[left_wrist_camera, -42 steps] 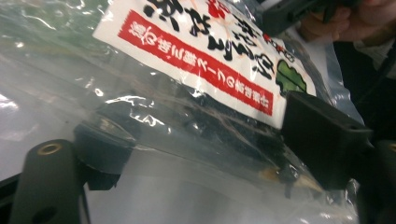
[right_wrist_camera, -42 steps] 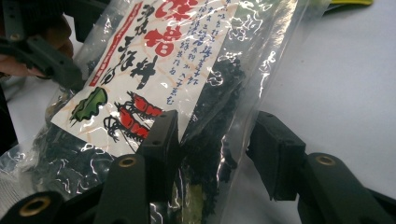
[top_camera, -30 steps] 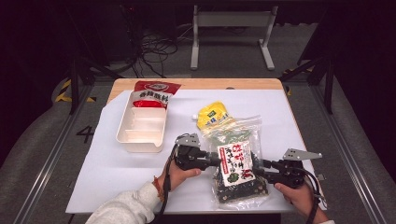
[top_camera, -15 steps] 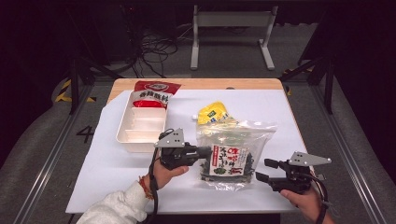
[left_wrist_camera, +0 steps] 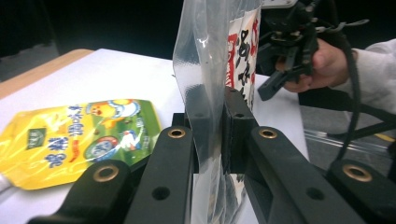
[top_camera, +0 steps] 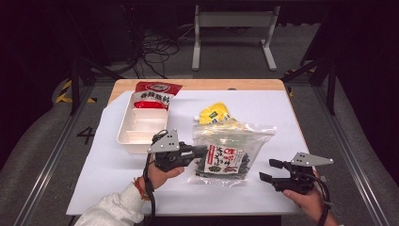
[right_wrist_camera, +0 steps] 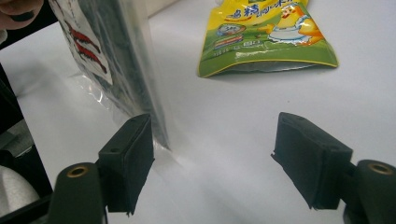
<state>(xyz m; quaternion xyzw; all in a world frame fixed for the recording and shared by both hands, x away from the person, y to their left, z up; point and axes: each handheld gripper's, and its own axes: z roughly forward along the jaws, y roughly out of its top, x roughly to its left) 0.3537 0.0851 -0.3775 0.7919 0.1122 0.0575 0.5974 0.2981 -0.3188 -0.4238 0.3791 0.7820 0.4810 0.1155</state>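
Covering wooden table (top_camera: 188, 84): white sheet (top_camera: 108, 169) | dark room, cables (top_camera: 155, 52) behind

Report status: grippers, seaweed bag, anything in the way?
Left gripper shut on clear seaweed bag. Right gripper open, off the bag. Yellow pouch lies just behind; white tray left.

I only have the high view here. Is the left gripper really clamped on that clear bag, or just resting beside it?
Observer: The left gripper view shows the left gripper with both pads pressed on the clear bag's plastic edge.
Operator: And the right one?
Observer: The right gripper has just been opening; in its own view the jaws stand wide apart with nothing between them, the bag beside its left pad.
Operator: Is the yellow pouch caught up in any of this?
Observer: No, the yellow pouch lies flat on the white table cover, apart from the bag.
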